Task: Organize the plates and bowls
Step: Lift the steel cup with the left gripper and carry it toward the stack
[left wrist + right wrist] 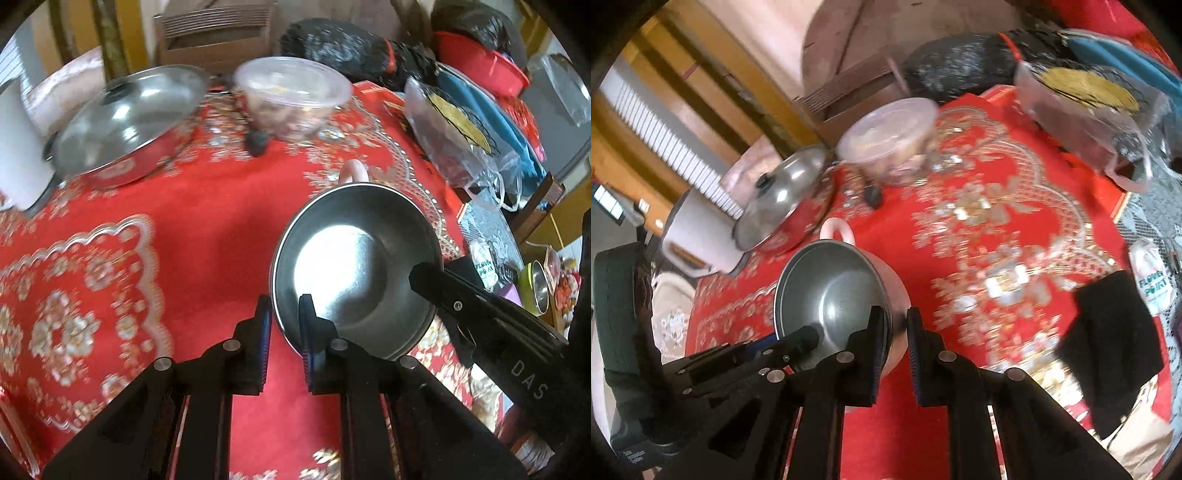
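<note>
A steel-lined bowl (354, 266) with a pink outer shell and a pink handle (836, 229) is tilted over the red patterned tablecloth (207, 229). My left gripper (285, 332) is shut on its left rim, one finger inside and one outside. My right gripper (895, 339) is shut on the opposite wall (897, 295), which fills the gap between its pads. In the left wrist view the right gripper (436, 291) reaches onto the bowl's right rim. The right wrist view shows the left gripper (801, 341) with a fingertip inside the bowl.
A lidded steel pan (125, 125) and a lidded clear plastic container (291, 96) stand at the back. A white appliance (14, 147) is far left. A plastic bag (454, 136) and a black cloth (1108, 343) lie on the right. A green steel-lined bowl (535, 291) sits beyond the table's right edge.
</note>
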`<state>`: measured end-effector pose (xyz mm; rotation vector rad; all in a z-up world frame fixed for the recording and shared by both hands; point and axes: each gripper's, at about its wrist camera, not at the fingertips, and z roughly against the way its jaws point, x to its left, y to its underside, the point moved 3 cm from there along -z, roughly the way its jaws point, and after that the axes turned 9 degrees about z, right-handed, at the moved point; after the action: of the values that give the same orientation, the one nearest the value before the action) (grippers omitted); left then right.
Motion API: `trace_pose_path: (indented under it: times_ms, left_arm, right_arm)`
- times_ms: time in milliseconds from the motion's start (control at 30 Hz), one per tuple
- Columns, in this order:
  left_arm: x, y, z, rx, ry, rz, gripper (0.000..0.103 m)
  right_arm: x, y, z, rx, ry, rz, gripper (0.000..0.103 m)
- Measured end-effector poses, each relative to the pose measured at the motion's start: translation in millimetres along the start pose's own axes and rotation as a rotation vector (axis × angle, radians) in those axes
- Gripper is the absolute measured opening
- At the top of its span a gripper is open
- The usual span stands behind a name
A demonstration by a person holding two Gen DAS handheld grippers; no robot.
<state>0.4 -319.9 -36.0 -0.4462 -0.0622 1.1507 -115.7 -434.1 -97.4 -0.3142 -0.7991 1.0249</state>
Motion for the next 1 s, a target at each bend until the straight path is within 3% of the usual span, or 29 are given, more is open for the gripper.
trace_pose_path:
  times_ms: [700, 1000]
  left_arm:
    - [194, 62, 92, -0.071, -0.016, 0.185, 0.012]
    - [277, 93, 135, -0.138, -0.062, 0.374, 0.012]
  right_arm:
    - [225, 51, -1, 0.01, -0.041, 0.223, 0.013]
    - [315, 68, -17, 0.067, -0.168, 0.348, 0.013]
